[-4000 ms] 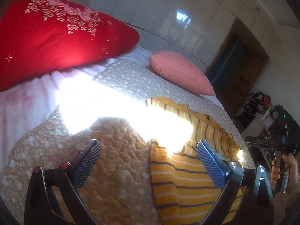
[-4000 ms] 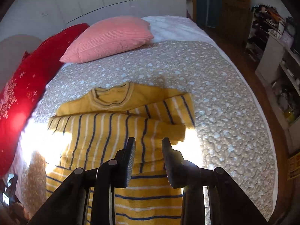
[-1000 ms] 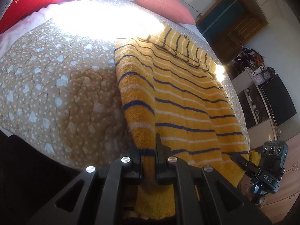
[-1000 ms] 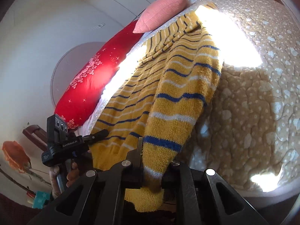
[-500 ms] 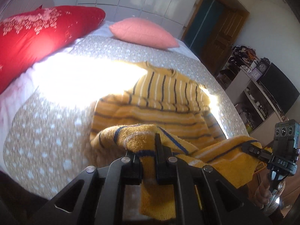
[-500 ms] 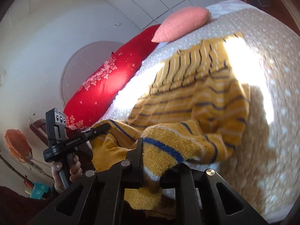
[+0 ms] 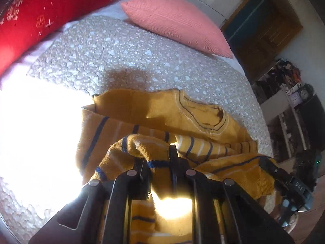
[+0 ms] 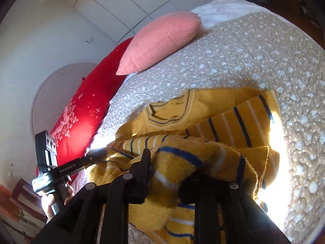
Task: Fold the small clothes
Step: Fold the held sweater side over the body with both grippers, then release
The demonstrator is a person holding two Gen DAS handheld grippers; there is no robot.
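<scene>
Bringing the bottom hem of the yellow striped sweater [image 7: 154,113] up toward its neckline, we hold one hem corner in each tong so that the fold stays straight across the body. The sweater lies on the dotted quilt [image 7: 121,46] in the middle of the bed, with its collar at about 1 o'clock from the left gripper [image 7: 156,162] and the pink cushion [image 7: 176,20] farther away in the same direction. The red pillow [image 7: 50,14] rests at 11 o'clock, well apart from the cloth.

The jaws of the left gripper are opening, and the hem is between them, looking almost free. The jaws of the right gripper [image 8: 172,166] are also opening, wider, with the knitted edge draped loosely between them. We judge that both corners are being let go here because the hem has arrived over the chest, so the half fold can settle flat.
</scene>
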